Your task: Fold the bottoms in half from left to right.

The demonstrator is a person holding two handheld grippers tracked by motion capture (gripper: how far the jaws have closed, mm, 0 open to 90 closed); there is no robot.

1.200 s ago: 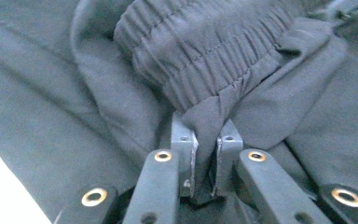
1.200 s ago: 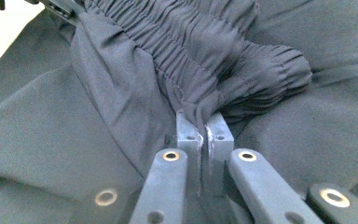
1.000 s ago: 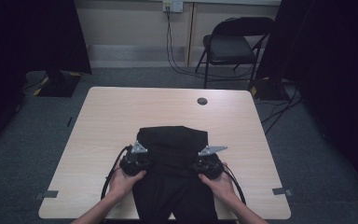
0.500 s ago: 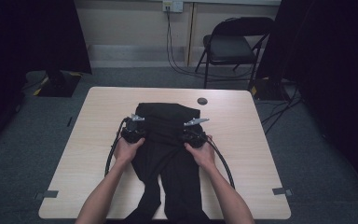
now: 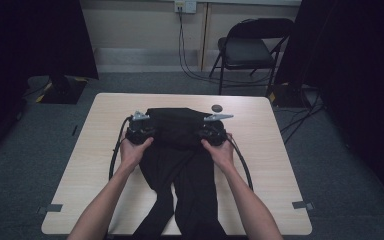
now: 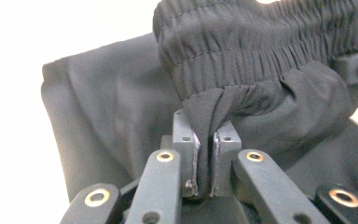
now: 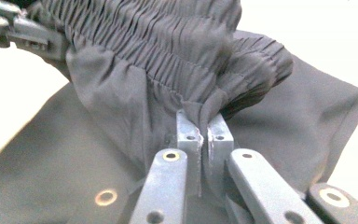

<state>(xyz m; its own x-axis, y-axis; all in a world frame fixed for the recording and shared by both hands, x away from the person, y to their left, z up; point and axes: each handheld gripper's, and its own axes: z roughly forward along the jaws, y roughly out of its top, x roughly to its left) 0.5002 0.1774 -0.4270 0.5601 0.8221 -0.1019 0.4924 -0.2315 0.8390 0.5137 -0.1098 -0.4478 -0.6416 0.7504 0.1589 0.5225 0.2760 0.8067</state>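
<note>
Black trousers [image 5: 180,150] with an elastic waistband lie along the middle of the light wooden table [image 5: 95,160], legs trailing to the near edge. My left gripper [image 5: 141,129] is shut on a pinch of cloth just under the gathered waistband [image 6: 256,42] at the garment's left side; the fabric [image 6: 205,140] is squeezed between the pads. My right gripper [image 5: 211,129] is shut on the waistband's right side, with cloth [image 7: 200,112] bunched above its jaws. Both grippers hold the waist end lifted off the table, and each gripper's view shows the other's jaw at the waistband's far end.
A small dark round disc [image 5: 217,107] lies on the table beyond my right gripper. A folding chair [image 5: 247,50] stands behind the table's far right corner. Cables loop from both grippers over the tabletop. Tape marks sit near the front corners.
Both hands have moved away from the person toward the table's far side and risen, dragging the waist end of the trousers with them; more of the legs now lies stretched on the table.
</note>
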